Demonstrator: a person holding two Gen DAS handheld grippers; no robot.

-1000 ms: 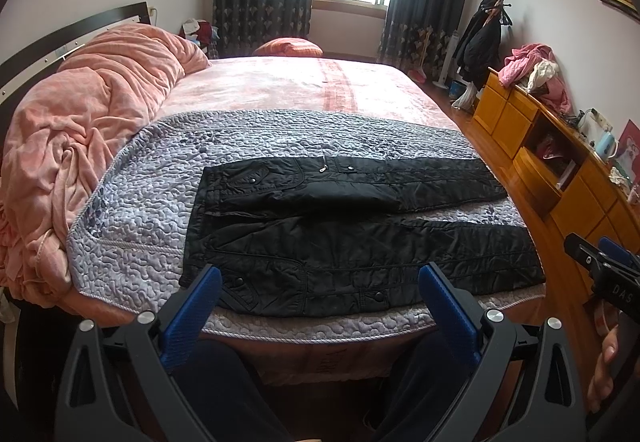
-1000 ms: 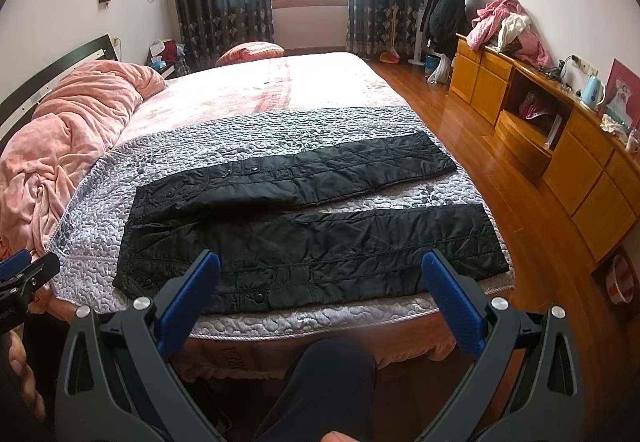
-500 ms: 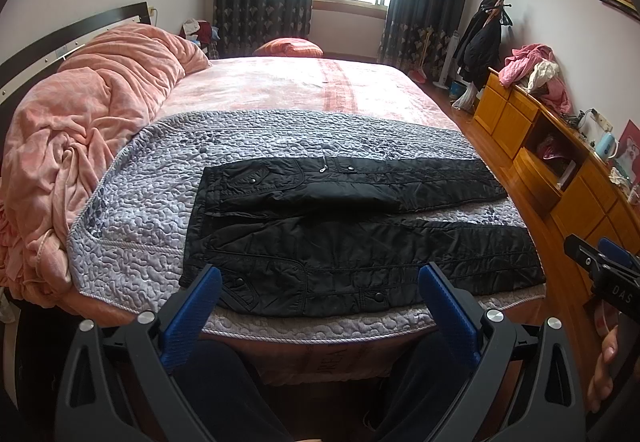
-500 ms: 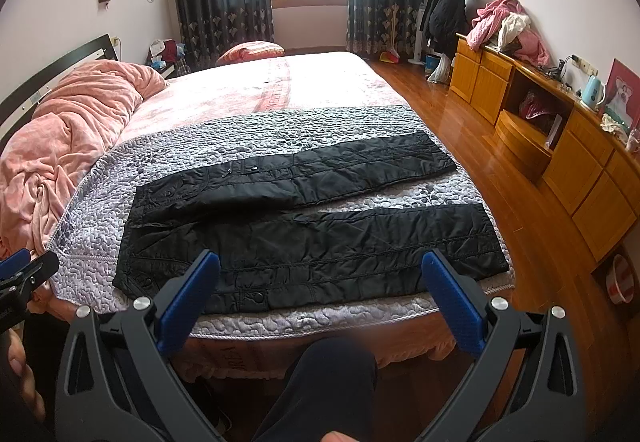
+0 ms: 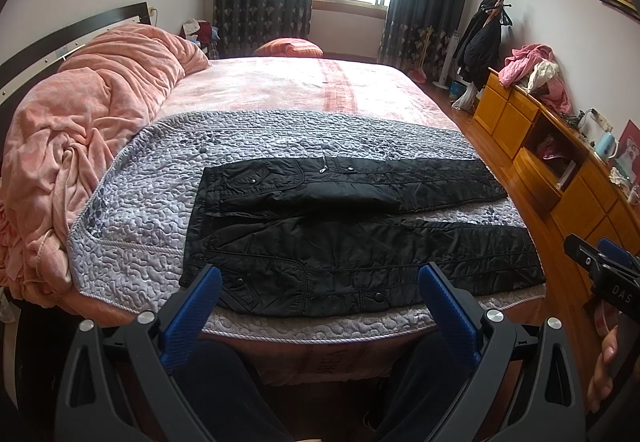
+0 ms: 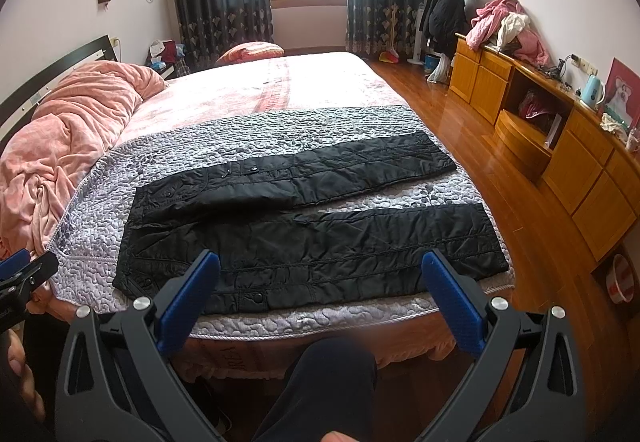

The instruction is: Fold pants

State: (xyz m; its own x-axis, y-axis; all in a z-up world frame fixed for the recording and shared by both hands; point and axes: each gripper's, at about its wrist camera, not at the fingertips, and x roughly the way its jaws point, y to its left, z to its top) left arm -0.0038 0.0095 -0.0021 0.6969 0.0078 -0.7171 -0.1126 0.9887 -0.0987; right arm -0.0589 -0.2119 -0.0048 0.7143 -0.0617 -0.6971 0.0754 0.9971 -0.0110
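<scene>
Black quilted pants (image 5: pixel 352 242) (image 6: pixel 312 226) lie spread flat on a grey quilted cover (image 5: pixel 148 194) (image 6: pixel 100 182) at the near side of the bed, waist to the left, both legs running to the right. The far leg angles away from the near one. My left gripper (image 5: pixel 320 282) hangs open in front of the bed edge, short of the waist end, with nothing between its blue pads. My right gripper (image 6: pixel 320 274) is open too, held before the near leg. Each gripper shows at the edge of the other's view.
A heaped pink blanket (image 5: pixel 80 130) fills the bed's left side by the headboard. Wooden cabinets (image 6: pixel 560 146) with clothes on top line the right wall, with bare wood floor (image 6: pixel 460 130) between them and the bed. The person's dark-trousered legs (image 6: pixel 320 390) stand below the grippers.
</scene>
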